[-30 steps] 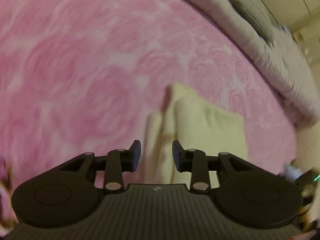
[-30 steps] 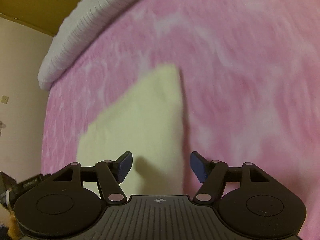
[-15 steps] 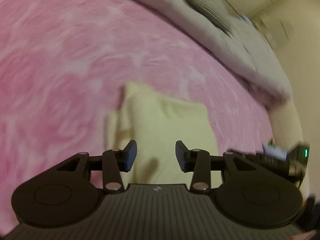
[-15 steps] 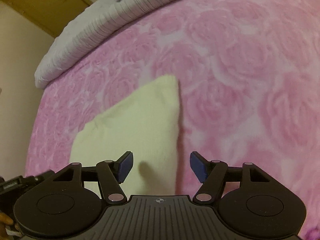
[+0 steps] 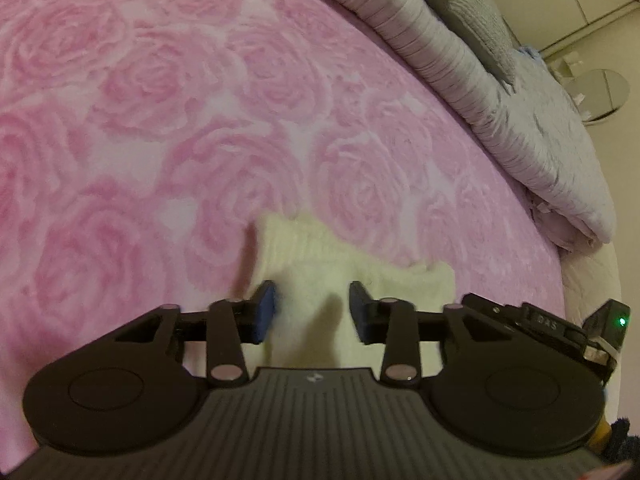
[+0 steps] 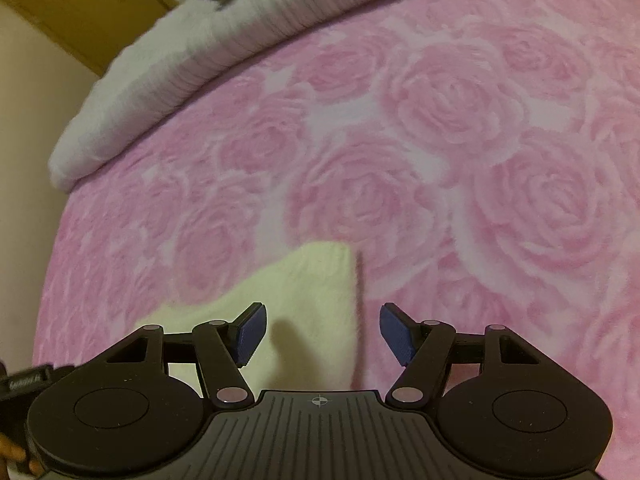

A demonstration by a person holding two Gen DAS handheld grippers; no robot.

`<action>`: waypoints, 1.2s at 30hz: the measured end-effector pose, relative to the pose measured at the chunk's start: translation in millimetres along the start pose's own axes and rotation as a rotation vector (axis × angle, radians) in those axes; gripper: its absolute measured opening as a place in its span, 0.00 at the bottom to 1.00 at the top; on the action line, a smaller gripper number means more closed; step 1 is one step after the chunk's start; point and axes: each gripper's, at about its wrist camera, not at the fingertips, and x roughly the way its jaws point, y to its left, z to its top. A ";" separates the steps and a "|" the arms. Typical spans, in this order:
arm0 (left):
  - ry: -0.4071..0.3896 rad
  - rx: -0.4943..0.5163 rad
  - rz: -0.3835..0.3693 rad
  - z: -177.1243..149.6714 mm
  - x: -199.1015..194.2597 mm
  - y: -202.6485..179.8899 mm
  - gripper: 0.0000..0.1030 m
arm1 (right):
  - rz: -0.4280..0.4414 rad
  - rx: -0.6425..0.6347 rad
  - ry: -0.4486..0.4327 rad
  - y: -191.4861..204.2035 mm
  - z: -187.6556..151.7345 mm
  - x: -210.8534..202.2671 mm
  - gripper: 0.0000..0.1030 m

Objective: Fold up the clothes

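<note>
Pale yellow knit garment, folded into a compact rectangle with ribbed edge, lying flat on pink rose-patterned bedspread.

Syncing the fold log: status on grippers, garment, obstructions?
Left gripper jaws just closing, not on cloth; right gripper open, empty. Cream garment folded flat on pink blanket, under both. Nothing in the way.

Folded garment on the blanket — duvet behind it.
</note>
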 end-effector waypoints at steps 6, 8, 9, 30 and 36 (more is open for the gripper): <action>-0.066 0.102 0.030 -7.3 -12.3 5.2 0.05 | 0.033 -0.055 -0.045 10.0 4.0 7.3 0.01; -0.068 0.064 0.048 -11.3 -11.5 19.0 0.06 | -0.026 -0.085 -0.054 11.8 4.4 12.8 0.01; -0.074 0.049 0.044 -12.0 -10.6 23.6 0.06 | -0.033 -0.070 -0.043 7.4 4.9 17.2 0.01; -0.054 -0.006 0.030 -3.7 -31.3 39.4 0.24 | 0.004 0.021 -0.040 1.8 -29.1 -15.0 0.64; 0.029 -0.207 -0.119 -37.7 -82.0 68.9 0.37 | 0.149 0.188 0.010 -30.4 -51.0 -56.8 0.67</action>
